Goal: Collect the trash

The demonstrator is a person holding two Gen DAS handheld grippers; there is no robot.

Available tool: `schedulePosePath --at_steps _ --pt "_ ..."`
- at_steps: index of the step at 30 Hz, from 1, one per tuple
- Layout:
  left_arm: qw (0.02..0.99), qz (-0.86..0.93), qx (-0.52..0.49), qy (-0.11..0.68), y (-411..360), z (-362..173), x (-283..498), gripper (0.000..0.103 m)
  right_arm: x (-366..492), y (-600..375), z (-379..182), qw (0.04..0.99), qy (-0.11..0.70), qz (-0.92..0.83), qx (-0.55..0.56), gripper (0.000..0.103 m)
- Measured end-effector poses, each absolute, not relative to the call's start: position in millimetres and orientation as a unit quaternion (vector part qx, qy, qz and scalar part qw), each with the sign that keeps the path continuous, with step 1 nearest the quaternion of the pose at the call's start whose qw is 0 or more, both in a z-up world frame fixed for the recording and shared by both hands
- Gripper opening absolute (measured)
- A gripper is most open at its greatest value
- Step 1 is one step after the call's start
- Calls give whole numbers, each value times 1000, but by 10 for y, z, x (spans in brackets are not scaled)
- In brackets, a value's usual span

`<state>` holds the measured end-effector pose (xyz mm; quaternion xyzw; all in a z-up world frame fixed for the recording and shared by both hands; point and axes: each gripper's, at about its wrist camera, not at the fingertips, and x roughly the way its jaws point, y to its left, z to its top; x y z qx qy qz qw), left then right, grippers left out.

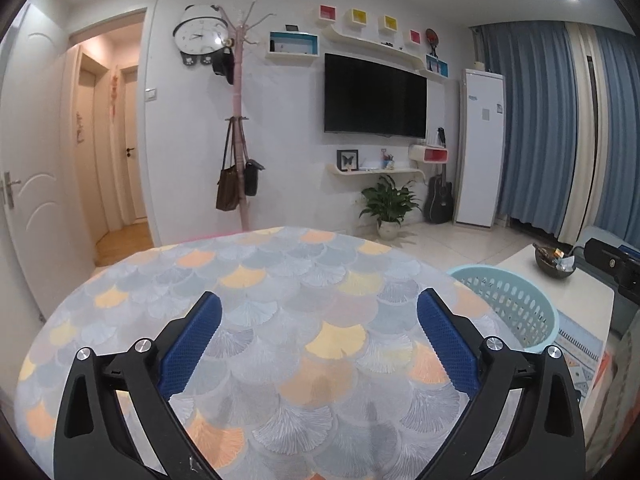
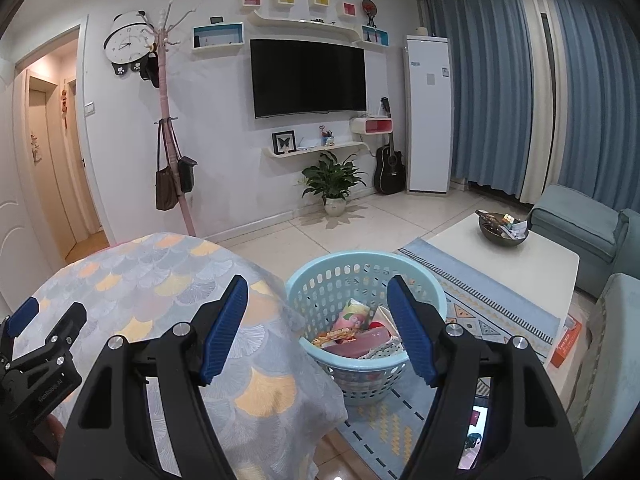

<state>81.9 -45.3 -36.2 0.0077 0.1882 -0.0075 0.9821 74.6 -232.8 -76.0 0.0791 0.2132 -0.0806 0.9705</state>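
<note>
Left wrist view: left gripper (image 1: 319, 334) hangs released and empty above the patterned tablecloth (image 1: 256, 280); no trash shows there.

Right wrist view: right gripper (image 2: 317, 326) gapes empty above the blue basket (image 2: 434, 288), where wrappers (image 2: 352, 334) lie. Collection looks finished; next, check for leftovers.
</note>
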Motion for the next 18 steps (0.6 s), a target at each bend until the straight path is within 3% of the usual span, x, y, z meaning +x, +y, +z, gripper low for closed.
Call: schedulePosePath --at_steps 18 --pt "979 -21 12 205 -456 -436 818 95 825 -2271 -842 968 229 -72 76 70"
